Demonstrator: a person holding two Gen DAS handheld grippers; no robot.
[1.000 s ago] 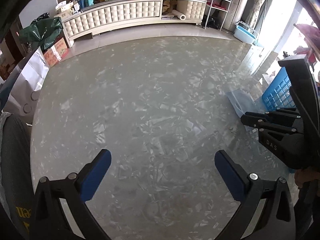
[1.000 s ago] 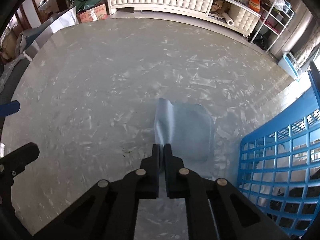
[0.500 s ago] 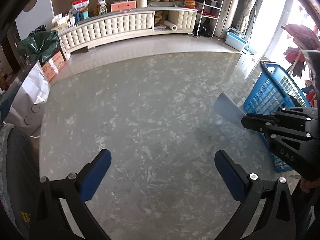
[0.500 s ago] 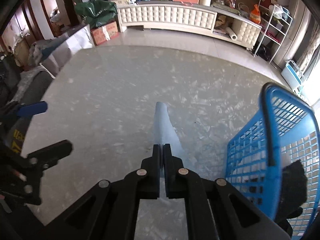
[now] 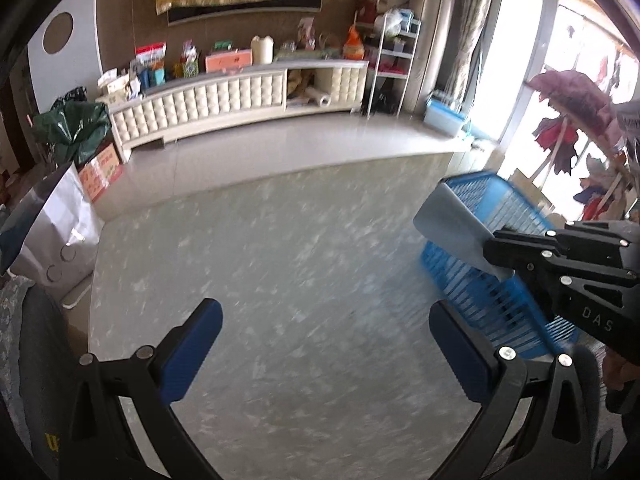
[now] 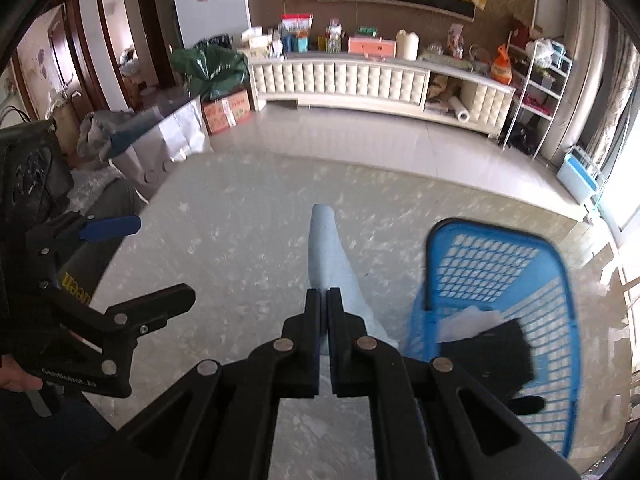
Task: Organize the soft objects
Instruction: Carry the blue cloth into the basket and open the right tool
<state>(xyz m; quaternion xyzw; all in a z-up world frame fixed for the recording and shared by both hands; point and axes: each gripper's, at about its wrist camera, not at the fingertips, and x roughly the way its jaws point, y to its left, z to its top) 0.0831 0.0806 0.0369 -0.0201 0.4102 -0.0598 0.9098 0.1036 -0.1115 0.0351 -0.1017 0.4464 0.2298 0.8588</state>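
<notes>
The right tongs [image 6: 323, 300] are clamped on a pale blue cloth [image 6: 326, 248], holding it above the tabletop [image 6: 240, 248] just left of the blue basket [image 6: 560, 280]. The left tongs [image 5: 324, 340] hover spread wide, holding nothing, over bare marbled surface. The basket sits near the tabletop's right edge, dark and white items inside.

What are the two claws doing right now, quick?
Left claw: open, holding nothing.
Right claw: shut on the light blue cloth, lifted beside the blue basket.
</notes>
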